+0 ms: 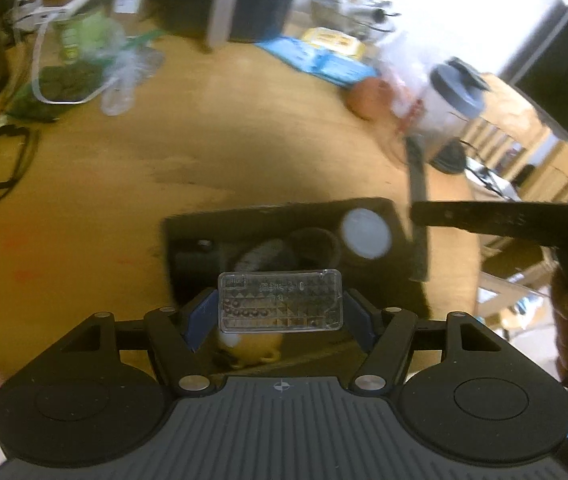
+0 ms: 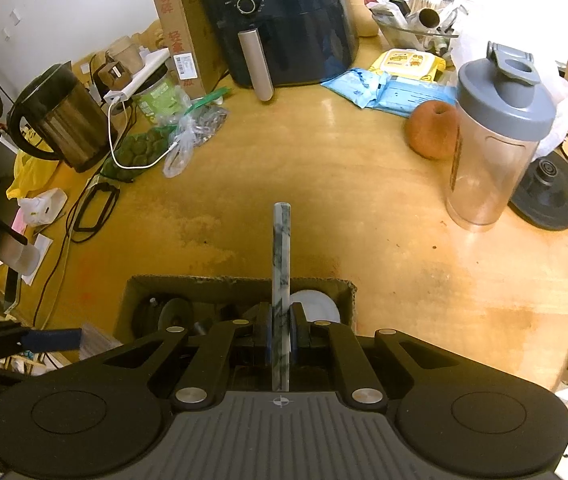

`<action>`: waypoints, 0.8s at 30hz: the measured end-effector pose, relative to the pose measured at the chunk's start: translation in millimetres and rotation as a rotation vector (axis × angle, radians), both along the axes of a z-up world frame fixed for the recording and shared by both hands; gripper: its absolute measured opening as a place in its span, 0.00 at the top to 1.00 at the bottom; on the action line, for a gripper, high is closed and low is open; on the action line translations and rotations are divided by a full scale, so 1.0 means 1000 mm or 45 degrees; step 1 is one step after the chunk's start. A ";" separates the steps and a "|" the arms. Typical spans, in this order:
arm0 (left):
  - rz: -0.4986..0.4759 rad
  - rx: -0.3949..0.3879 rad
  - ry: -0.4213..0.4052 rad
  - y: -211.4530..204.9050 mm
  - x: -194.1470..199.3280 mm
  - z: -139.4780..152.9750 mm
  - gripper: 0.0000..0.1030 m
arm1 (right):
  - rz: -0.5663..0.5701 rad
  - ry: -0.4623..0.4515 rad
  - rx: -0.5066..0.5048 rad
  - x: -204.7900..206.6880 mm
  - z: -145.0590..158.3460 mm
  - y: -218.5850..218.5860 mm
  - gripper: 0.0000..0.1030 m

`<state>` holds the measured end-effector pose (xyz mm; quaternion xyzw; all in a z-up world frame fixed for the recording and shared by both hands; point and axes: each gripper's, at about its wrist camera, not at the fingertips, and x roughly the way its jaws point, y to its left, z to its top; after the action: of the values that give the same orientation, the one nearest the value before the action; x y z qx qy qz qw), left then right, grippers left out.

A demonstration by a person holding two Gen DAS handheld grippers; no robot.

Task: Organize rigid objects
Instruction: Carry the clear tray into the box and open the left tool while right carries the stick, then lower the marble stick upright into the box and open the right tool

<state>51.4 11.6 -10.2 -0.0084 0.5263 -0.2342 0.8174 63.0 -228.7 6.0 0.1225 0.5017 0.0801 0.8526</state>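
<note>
Cluttered desk (image 2: 324, 184) risks: left tongs (image 1: 279, 312) clamp a clear case (image 1: 279, 304), right tongs (image 2: 281, 330) pinch a marbled bar (image 2: 281, 264) that may jam in the crowded box (image 2: 239, 280) at six o'clock.

wrist views angled down, sharing box (image 1: 275, 216)

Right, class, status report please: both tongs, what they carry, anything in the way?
Left tongs shut on clear case. Right tongs shut on marbled bar. Both above open cardboard box, already part full. Nothing blocking.
</note>
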 end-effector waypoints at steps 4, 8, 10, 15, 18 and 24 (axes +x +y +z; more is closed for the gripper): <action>-0.059 -0.083 -0.034 -0.008 -0.011 0.000 0.32 | -0.013 -0.007 -0.002 -0.007 0.002 -0.001 0.89; -0.043 -0.056 -0.057 -0.011 -0.020 -0.001 0.22 | -0.029 -0.002 -0.006 -0.014 0.000 -0.003 0.90; -0.035 -0.023 -0.058 -0.011 -0.022 -0.003 0.22 | -0.036 0.003 -0.005 -0.018 -0.001 -0.003 0.90; 0.020 0.021 -0.034 -0.002 -0.027 -0.008 0.22 | -0.043 0.020 -0.003 -0.026 -0.006 -0.002 0.89; 0.061 0.028 -0.014 0.005 -0.029 -0.012 0.22 | -0.040 0.022 0.000 -0.030 -0.008 0.000 0.89; 0.132 0.056 0.021 0.015 -0.031 -0.015 0.22 | -0.024 -0.007 0.006 -0.032 -0.005 0.006 0.89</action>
<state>20.0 27.0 -24.8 -0.0197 0.5369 -0.1799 0.8240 31.3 -222.8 0.6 0.1290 0.4979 0.0735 0.8545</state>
